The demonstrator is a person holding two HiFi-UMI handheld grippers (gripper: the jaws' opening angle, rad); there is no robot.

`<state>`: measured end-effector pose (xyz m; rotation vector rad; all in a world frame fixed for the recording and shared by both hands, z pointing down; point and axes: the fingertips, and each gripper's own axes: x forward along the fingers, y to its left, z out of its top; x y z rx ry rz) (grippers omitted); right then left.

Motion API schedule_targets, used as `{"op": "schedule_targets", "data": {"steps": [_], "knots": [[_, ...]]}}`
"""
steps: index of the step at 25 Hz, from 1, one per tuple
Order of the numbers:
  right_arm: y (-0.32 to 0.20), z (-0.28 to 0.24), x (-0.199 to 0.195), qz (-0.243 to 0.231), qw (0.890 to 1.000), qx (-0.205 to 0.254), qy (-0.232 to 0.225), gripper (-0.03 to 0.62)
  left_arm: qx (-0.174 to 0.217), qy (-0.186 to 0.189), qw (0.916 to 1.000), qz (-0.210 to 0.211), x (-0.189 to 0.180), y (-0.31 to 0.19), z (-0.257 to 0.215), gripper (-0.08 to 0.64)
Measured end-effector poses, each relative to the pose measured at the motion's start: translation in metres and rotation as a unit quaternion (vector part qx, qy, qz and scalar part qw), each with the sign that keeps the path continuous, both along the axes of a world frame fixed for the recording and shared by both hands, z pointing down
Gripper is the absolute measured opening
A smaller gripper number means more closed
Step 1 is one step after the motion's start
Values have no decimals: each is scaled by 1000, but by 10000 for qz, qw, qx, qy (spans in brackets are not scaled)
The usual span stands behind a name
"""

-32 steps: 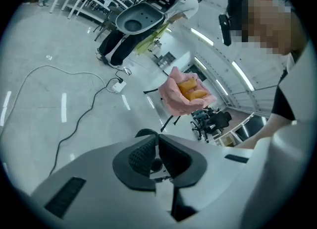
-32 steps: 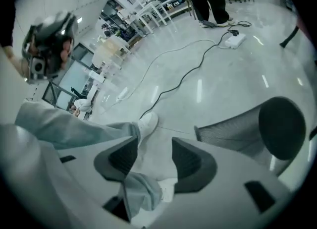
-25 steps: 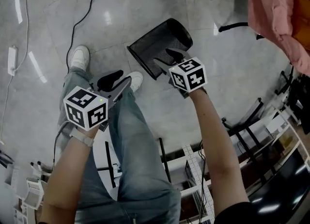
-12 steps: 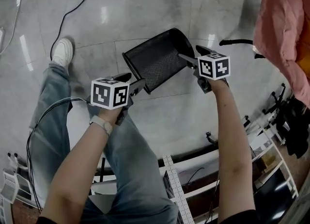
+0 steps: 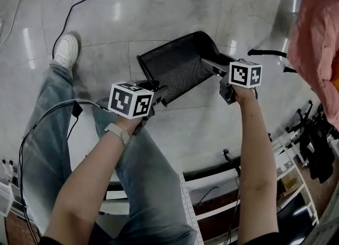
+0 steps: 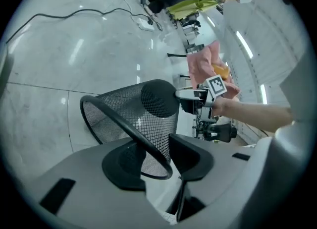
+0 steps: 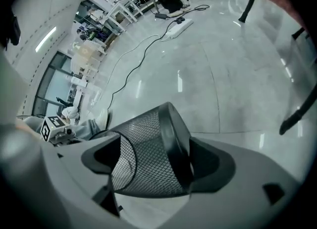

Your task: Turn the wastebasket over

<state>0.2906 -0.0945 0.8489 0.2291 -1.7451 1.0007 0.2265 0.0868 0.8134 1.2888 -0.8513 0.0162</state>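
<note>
A black mesh wastebasket lies on its side on the grey floor, open mouth toward the left, closed base toward the right. My left gripper is at the mouth. In the left gripper view the round rim runs between the two jaws, which are closing, with gaps still showing beside it. My right gripper is at the base end. In the right gripper view the basket fills the space between the jaws, which are opening wide.
The person's jeans-clad legs and a white shoe stand left of the basket. A black cable crosses the floor behind. Pink cloth hangs at the right above a black stand foot. Metal shelving is near the feet.
Both grippers came down to the basket. The left moved from above the leg to the rim, the right from above the basket to its base end.
</note>
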Motion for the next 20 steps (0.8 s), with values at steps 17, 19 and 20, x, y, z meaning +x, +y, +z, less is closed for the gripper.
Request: {"op": "schedule_targets", "data": {"steps": [17, 19, 20], "knots": [[-28, -67, 24, 1136, 9907, 712, -219, 413, 853, -381, 9869, 1315, -11, -38, -8, 147], [-36, -80, 15, 1068, 9897, 900, -320, 413, 962, -621, 9829, 1440, -21, -52, -4, 146], [-39, -85, 10, 1005, 9893, 1007, -338, 413, 1014, -715, 9811, 1485, -26, -59, -1, 144]]}}
